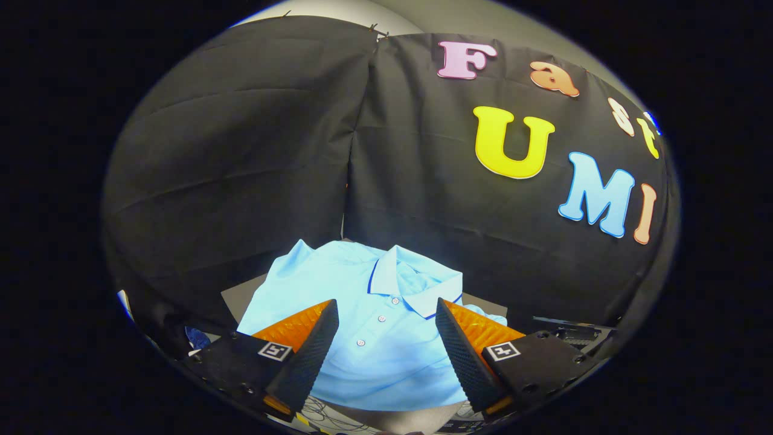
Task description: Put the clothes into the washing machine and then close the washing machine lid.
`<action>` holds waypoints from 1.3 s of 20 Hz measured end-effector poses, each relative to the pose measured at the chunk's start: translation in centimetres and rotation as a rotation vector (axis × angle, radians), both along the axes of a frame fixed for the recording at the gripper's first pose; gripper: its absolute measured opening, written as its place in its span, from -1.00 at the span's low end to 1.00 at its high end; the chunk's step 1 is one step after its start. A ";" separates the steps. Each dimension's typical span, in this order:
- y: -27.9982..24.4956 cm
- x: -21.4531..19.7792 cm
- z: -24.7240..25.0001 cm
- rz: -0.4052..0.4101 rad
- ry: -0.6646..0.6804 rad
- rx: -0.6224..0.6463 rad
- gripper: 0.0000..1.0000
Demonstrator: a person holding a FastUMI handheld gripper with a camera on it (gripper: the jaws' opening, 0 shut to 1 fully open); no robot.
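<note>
Now we see the gripper [386,314] held with its fingers [308,356] spread wide apart, grasping nothing. Between them and just ahead lies a folded light-blue polo shirt [374,338], collar toward the black cloth wall [241,151], resting on a grey table [238,296].

Shirt [386,338] flat on a board [241,299], between and ahead of the wide-apart gripper [386,311] fingers; booth wall [253,151] behind.

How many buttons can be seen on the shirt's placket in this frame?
3, in a line down the light blue polo shirt: one just under the collar, two lower, between the open gripper fingers. More may be hidden.
</note>
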State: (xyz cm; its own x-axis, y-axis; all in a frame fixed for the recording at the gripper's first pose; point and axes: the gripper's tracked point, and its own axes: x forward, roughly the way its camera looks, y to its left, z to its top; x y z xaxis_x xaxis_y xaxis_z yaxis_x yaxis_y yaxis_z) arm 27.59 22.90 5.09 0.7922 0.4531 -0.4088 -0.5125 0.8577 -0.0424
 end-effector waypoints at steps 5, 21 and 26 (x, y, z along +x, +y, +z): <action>2.3 2.1 -1.9 -0.013 0.041 0.011 1.00; 5.0 5.6 -8.5 -0.040 0.180 -0.006 1.00; 5.2 5.6 -8.8 -0.035 0.205 0.010 1.00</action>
